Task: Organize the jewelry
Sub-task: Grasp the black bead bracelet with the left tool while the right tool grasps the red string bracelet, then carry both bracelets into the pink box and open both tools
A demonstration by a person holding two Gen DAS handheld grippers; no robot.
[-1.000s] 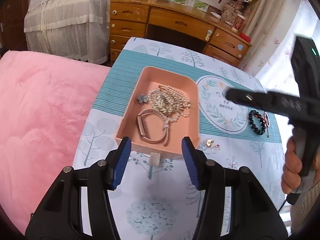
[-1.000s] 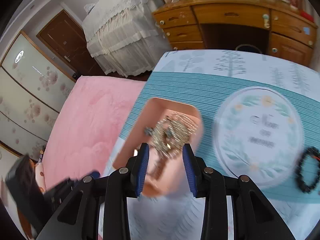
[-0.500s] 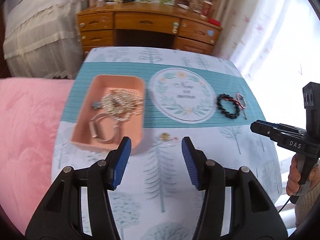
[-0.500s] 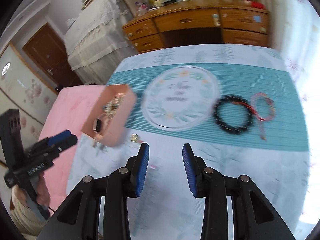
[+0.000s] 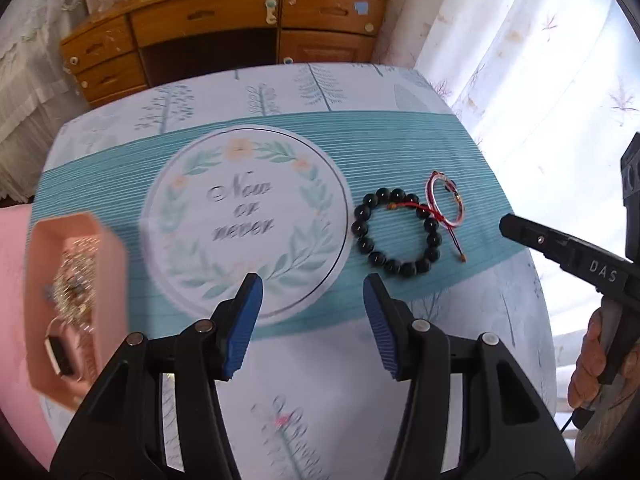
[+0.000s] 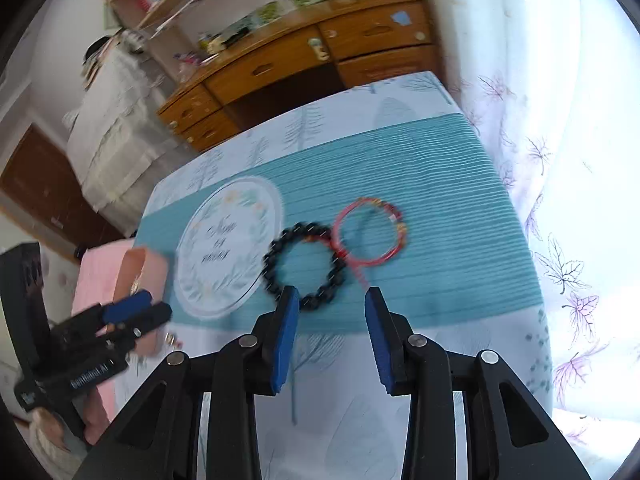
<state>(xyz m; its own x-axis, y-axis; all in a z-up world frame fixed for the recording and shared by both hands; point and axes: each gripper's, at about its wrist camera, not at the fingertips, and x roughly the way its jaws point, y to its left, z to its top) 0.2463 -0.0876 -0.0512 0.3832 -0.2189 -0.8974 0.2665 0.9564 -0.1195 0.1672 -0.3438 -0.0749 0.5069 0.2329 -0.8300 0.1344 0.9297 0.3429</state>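
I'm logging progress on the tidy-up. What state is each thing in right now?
Left tool: open, empty, above the table.
Right tool: open, empty, near the bracelets.
Black bracelet: flat on the table, outside the tray.
Red bracelet: on the table, overlapping the black one.
Tray: holds a heap of jewelry.
Watch: in the tray.
Desk drawers: shut.
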